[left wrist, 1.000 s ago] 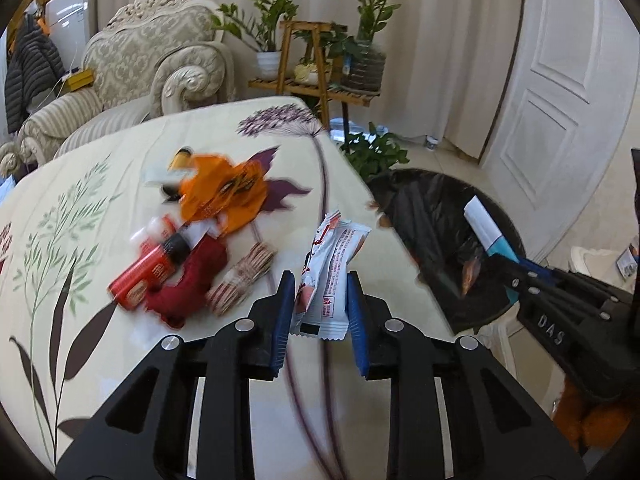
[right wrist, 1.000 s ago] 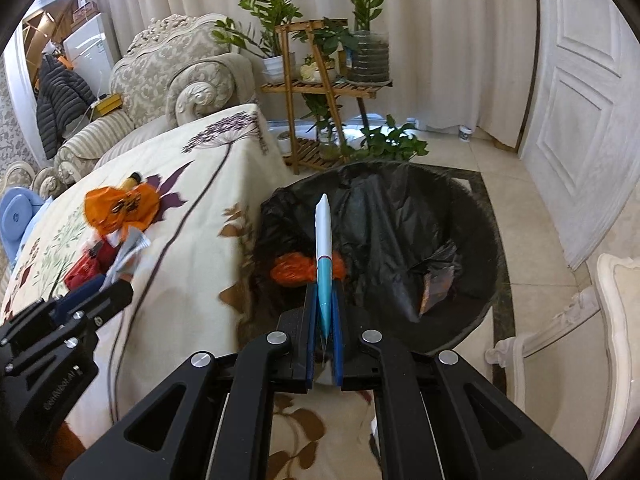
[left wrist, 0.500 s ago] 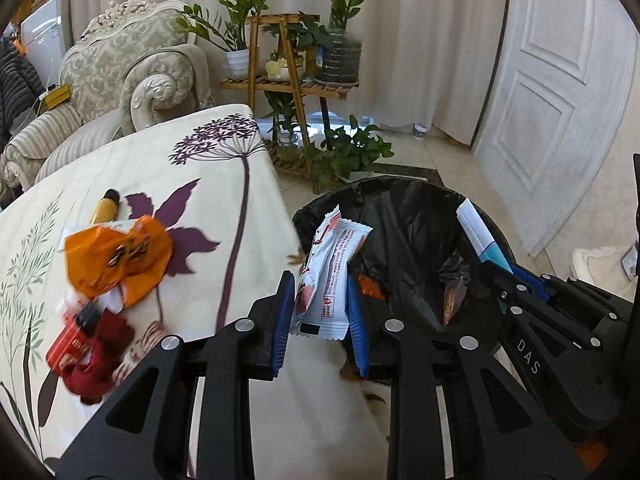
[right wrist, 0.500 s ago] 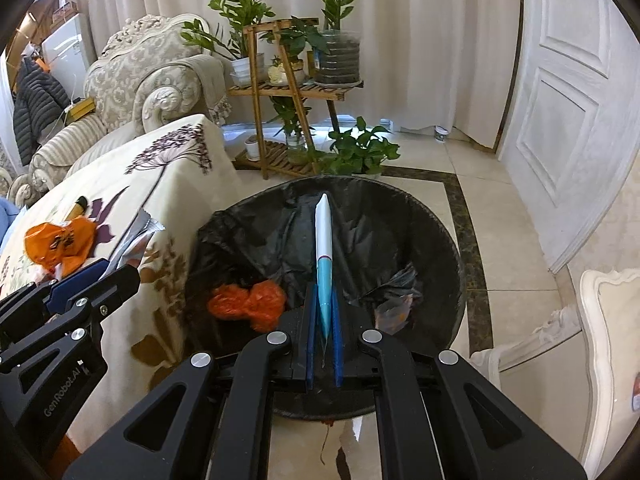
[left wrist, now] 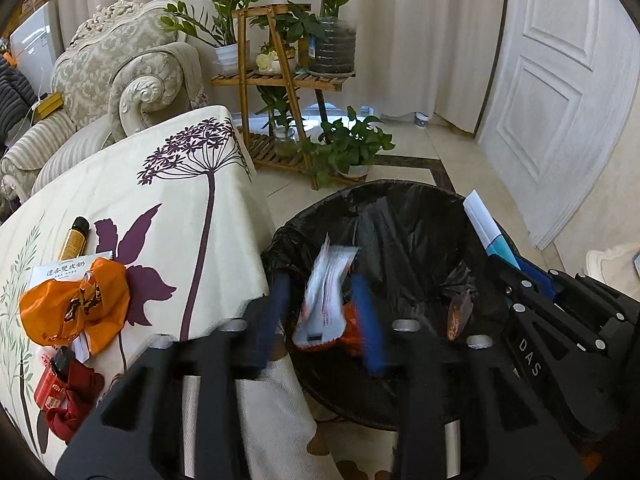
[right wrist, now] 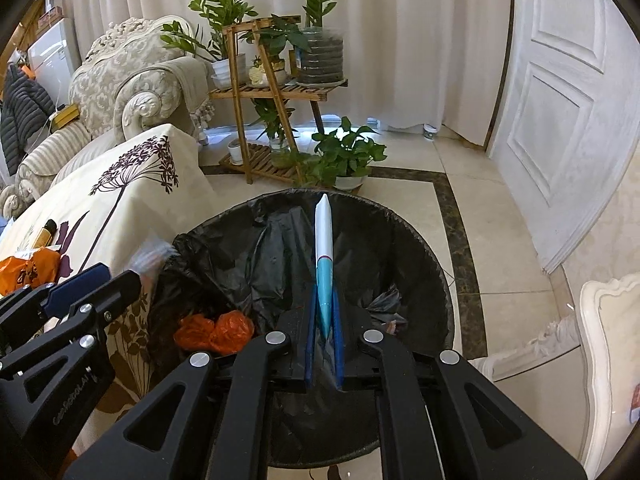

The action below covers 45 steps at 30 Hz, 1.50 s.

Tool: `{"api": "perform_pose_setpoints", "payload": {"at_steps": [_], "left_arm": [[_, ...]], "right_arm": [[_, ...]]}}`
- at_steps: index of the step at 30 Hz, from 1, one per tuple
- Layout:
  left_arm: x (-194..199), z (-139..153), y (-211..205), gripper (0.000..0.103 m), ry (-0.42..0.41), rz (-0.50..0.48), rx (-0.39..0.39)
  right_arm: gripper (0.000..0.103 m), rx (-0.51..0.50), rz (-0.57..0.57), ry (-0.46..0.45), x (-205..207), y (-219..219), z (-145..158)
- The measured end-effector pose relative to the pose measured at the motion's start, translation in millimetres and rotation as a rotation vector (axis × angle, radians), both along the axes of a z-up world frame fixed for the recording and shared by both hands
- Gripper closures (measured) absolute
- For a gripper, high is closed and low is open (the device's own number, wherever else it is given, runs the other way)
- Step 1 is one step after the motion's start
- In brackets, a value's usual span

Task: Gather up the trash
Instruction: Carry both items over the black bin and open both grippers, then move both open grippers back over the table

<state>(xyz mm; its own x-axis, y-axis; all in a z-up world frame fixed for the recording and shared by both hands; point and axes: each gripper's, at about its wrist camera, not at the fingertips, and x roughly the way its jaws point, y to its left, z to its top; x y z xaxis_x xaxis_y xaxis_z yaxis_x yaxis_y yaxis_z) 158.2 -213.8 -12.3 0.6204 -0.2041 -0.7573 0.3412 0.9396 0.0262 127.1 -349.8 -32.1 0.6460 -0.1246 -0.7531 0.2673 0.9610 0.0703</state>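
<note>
With orange scraps (right wrist: 216, 330) already binned, the left gripper (left wrist: 320, 312), jaws parted, released a wrapper (left wrist: 326, 300) over the bin (right wrist: 424, 240); the right gripper (right wrist: 324, 320) gripped a tube (right wrist: 324, 256); bench (left wrist: 180, 208) litter (left wrist: 76, 308) remained.

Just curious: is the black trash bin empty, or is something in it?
Not empty: the bin already holds crumpled orange wrappers on its black liner.

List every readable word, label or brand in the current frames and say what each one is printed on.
"DAS": side of the black right gripper, seen from the left wrist view.
"速冻双皮奶" (roughly): white paper packet under the orange plastic bag.
Embossed lettering on the black left gripper: too faint to read.
White-and-red snack wrapper: motion-blurred.
Red can: print too small.
</note>
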Motion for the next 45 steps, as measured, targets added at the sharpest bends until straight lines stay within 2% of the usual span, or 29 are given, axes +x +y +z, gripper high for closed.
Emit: {"api": "perform_pose_setpoints", "payload": {"at_steps": [2, 7, 9, 16, 19, 27, 36, 45], "left_arm": [[-0.4, 2.0, 0.2, 0.05, -0.007, 0.004, -0.004], [-0.3, 3.5, 2.5, 0.043, -0.004, 0.012, -0.011], [-1.3, 5.6, 4.4, 0.036, -0.009, 0.016, -0.016], [-10.8, 18.4, 26.5, 0.025, -0.043, 0.051, -0.024], [-16.6, 24.1, 42.3, 0.024, -0.051, 0.07, -0.031], [-37.9, 32.3, 99.4, 0.022, -0.071, 0.141, -0.03], [-54.8, 33.7, 181.0, 0.021, -0.076, 0.29, -0.014], [-65.9, 24.2, 246.2, 0.021, -0.056, 0.403, -0.019]], "right_arm": [[0.088, -0.004, -0.006, -0.004, -1.6, -0.9, 1.0], [0.063, -0.015, -0.027, -0.022, -7.0, -1.5, 6.4], [0.055, -0.023, -0.038, -0.035, -11.4, -1.1, 10.2], [0.024, -0.054, -0.055, -0.081, -24.5, 7.6, 25.2], [0.022, -0.071, -0.04, -0.089, -28.6, 22.0, 29.6], [0.022, -0.024, 0.046, -0.076, -34.7, 71.2, 31.4], [0.022, -0.038, 0.173, -0.057, -29.9, 138.3, 31.4], [0.031, -0.047, 0.247, -0.012, -16.1, 189.7, 28.6]]}}
